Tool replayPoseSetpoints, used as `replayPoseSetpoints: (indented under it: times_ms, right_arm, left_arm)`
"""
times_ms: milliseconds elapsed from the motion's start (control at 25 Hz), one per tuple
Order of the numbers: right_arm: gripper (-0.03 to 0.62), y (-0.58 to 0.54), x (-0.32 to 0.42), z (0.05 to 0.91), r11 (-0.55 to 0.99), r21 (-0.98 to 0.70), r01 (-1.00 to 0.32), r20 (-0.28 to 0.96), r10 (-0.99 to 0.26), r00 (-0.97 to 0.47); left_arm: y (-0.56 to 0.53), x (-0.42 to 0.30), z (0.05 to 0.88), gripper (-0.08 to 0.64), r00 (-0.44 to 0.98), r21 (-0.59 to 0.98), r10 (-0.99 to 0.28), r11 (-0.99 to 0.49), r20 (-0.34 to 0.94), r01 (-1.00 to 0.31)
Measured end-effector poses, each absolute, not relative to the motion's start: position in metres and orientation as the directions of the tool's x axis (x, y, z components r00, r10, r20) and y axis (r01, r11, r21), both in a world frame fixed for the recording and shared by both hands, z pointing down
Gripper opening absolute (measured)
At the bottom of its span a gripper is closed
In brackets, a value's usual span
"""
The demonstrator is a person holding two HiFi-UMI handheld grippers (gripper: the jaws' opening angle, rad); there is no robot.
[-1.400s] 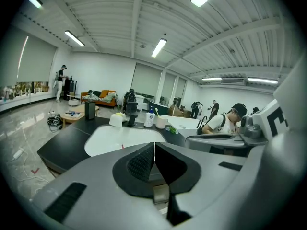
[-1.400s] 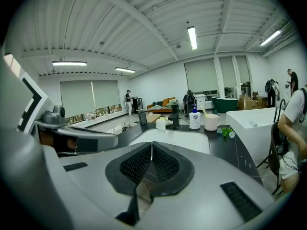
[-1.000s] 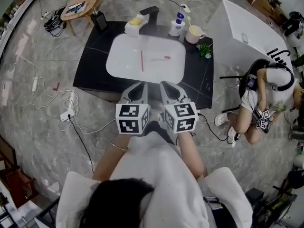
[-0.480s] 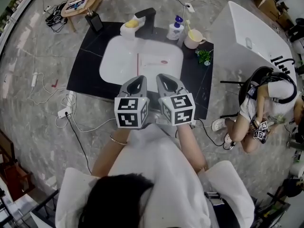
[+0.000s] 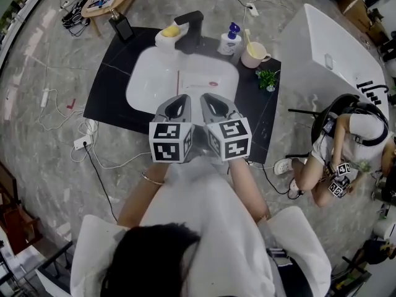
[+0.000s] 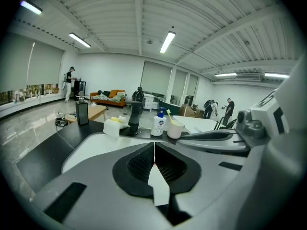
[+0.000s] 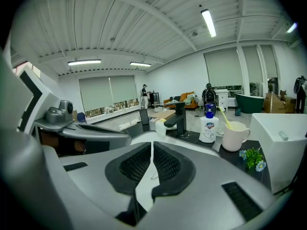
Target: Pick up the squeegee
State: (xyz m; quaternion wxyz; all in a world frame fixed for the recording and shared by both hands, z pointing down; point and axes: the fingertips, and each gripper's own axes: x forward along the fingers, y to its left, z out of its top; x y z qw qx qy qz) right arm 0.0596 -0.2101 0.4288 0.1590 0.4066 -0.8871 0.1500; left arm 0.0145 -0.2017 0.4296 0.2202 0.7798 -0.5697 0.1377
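Note:
The squeegee (image 5: 178, 82) lies in the white basin (image 5: 145, 82): a thin red strip, with a pale handle running right to a small red end. My left gripper (image 5: 179, 101) and right gripper (image 5: 208, 99) hover side by side over the basin's near edge, just short of the squeegee. Both are shut with nothing between the pads. In the left gripper view the pads of the left gripper (image 6: 154, 150) meet along a thin line. The right gripper (image 7: 152, 152) looks the same in its own view.
A black faucet (image 5: 190, 26), a white container with a yellow sponge (image 5: 168, 34), a soap bottle (image 5: 230, 37), a cup with a toothbrush (image 5: 253, 53) and a small plant (image 5: 267, 78) stand on the black counter (image 5: 108, 85). A white tub (image 5: 328, 54) and a seated person (image 5: 346, 141) are at right.
Both grippers have moved forward together, from in front of the counter to over the basin's near edge. Their jaws stayed shut.

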Motion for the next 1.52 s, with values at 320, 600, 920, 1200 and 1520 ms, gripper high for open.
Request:
replayPoseSetpoints:
  times_ms: [320, 600, 920, 1200, 1520]
  right_arm:
    - [0.028, -0.220, 0.063, 0.431, 0.620, -0.142, -0.771, 0.407, -0.674, -0.617]
    - [0.029, -0.232, 0.057, 0.434, 0.619, -0.152, -0.771, 0.404, -0.673, -0.620]
    - [0.034, -0.258, 0.042, 0.445, 0.640, -0.100, -0.762, 0.448, -0.655, -0.609]
    - [0.153, -0.279, 0.017, 0.459, 0.702, -0.108, -0.704, 0.454, -0.595, -0.663]
    - [0.167, -0.300, -0.003, 0.504, 0.749, -0.068, -0.659, 0.587, -0.505, -0.634]
  left_arm:
    - [-0.210, 0.012, 0.432, 0.026, 0.302, 0.183, -0.828, -0.243, 0.472, -0.952]
    - [-0.219, 0.007, 0.438, 0.026, 0.320, 0.181, -0.813, -0.264, 0.487, -0.947]
    - [-0.241, -0.017, 0.452, 0.027, 0.319, 0.201, -0.796, -0.249, 0.515, -0.947]
    - [-0.262, -0.037, 0.466, 0.027, 0.319, 0.204, -0.772, -0.246, 0.550, -0.948]
    - [-0.286, -0.059, 0.490, 0.028, 0.346, 0.222, -0.729, -0.266, 0.590, -0.938]
